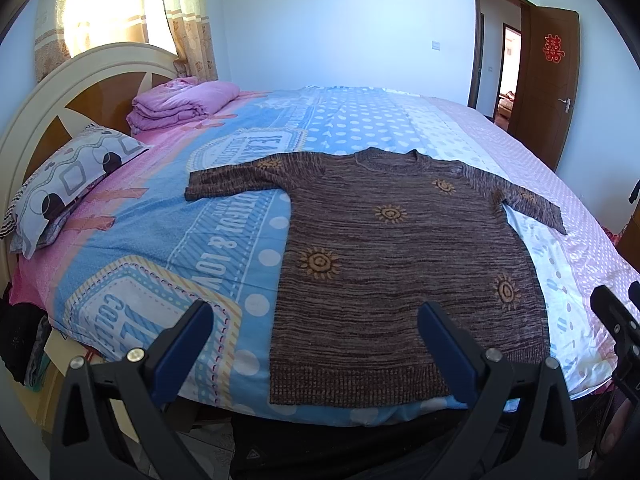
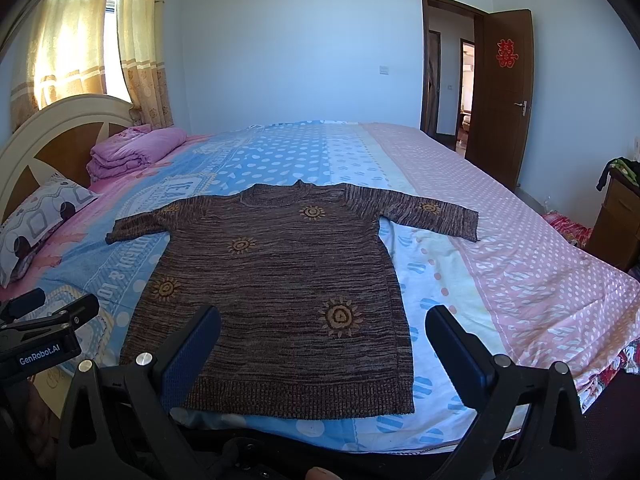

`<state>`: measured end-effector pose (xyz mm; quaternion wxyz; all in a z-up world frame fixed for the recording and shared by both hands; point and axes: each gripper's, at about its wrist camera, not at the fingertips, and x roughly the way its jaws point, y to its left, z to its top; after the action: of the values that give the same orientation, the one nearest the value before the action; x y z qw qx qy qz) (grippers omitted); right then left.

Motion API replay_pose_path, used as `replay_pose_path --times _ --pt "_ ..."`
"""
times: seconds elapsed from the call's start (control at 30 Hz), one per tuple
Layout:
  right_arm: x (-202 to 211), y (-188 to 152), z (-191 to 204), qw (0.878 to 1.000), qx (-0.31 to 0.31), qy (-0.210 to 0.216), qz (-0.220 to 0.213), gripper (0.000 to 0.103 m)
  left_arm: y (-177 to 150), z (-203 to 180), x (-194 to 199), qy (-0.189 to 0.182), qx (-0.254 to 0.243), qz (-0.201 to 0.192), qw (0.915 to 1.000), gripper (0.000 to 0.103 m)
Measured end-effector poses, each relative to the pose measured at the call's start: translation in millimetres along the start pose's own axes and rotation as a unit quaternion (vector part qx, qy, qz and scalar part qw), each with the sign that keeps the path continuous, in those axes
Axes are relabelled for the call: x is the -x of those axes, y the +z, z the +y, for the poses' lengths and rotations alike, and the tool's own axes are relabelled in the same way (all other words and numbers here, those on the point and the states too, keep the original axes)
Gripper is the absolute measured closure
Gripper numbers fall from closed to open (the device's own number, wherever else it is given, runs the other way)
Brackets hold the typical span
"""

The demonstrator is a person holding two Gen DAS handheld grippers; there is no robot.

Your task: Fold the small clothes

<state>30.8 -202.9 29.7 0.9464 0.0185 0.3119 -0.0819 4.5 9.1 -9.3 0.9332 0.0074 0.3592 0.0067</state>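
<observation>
A brown knitted sweater (image 1: 400, 256) with orange sun motifs lies flat and spread out on the bed (image 1: 168, 240), face up, sleeves out to both sides, hem toward me. It also shows in the right wrist view (image 2: 280, 288). My left gripper (image 1: 316, 320) is open and empty, held above the bed's near edge at the sweater's hem, left corner. My right gripper (image 2: 324, 326) is open and empty, above the hem's right part. The left gripper also shows at the left edge of the right wrist view (image 2: 44, 332).
The bed (image 2: 520, 264) has a blue and pink patterned sheet. A patterned pillow (image 1: 68, 184) and a folded pink quilt (image 1: 180, 104) lie by the headboard (image 1: 48, 108) at the left. An open brown door (image 2: 504, 92) stands at the far right. A wooden cabinet (image 2: 616, 220) stands right.
</observation>
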Motion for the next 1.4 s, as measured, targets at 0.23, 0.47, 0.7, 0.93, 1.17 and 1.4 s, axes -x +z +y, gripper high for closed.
replay_pose_path --times 0.23,0.47,0.7,0.93,1.17,1.4 --pt "0 0 0 1.0 0.0 0.0 0.0 0.001 0 1 0 0.0 0.001 0.0 1.0 0.0" --pt "0 1 0 1.0 0.0 0.0 -0.001 0.001 1 1 -1 0.0 0.002 0.001 1.0 0.0" --pt "-1 1 0 1.0 0.0 0.001 0.0 0.001 1 2 -2 -0.001 0.001 0.003 1.0 0.0" --pt "-4 -4 1 1.0 0.0 0.003 0.004 0.001 1 0 -5 -0.004 -0.004 0.005 1.0 0.0" --pt "-15 -5 -2 0.999 -0.008 0.023 0.022 0.001 1 -4 -14 -0.015 -0.009 0.019 0.9997 0.0" --pt "-41 -9 -18 0.997 -0.02 0.053 0.058 0.001 10 -10 -40 -0.009 -0.041 0.025 0.9988 0.0"
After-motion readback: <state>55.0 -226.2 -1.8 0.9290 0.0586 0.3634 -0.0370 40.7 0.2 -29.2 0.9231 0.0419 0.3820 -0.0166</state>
